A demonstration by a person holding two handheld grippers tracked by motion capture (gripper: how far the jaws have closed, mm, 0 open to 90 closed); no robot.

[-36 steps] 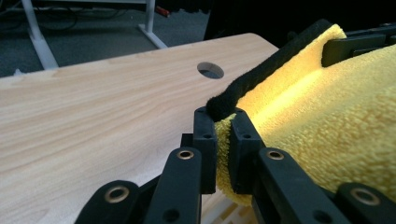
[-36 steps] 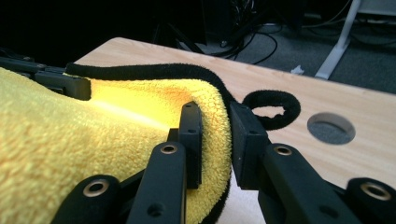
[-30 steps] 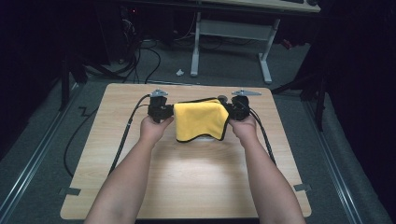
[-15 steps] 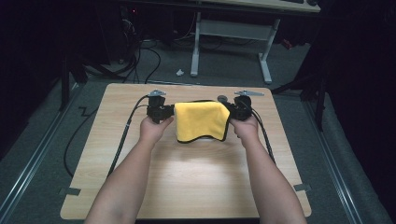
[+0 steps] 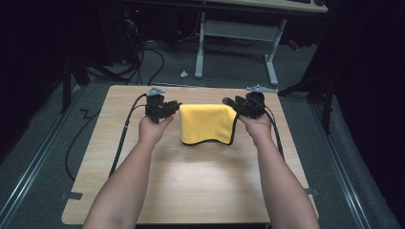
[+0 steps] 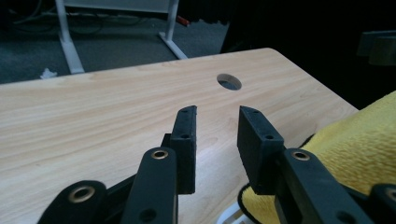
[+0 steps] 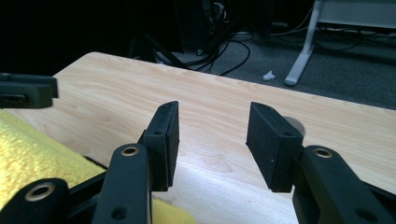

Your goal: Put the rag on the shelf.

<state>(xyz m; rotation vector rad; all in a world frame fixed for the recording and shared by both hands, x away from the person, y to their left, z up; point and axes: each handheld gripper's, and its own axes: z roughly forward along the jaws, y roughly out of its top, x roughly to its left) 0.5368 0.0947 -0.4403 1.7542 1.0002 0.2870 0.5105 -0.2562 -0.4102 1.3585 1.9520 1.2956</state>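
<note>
In the high view the left gripper (image 5: 175,106) sits at the left far corner of a folded yellow microfibre cloth with a dark stitched edge (image 5: 206,124), which lies flat on the light wooden table (image 5: 191,181). Its jaws have just been opening and stand apart with only bare tabletop between them; in the left gripper view (image 6: 215,135) the cloth (image 6: 359,144) lies just beside and under the right-hand jaw, released. A round cable hole in the tabletop (image 6: 229,81) lies ahead of those jaws. The right gripper (image 5: 230,102) is at the cloth's right far corner. Its jaws too have just been opening and hold nothing; in the right gripper view (image 7: 212,140) the cloth (image 7: 37,149) lies beside the left-hand jaw.
</note>
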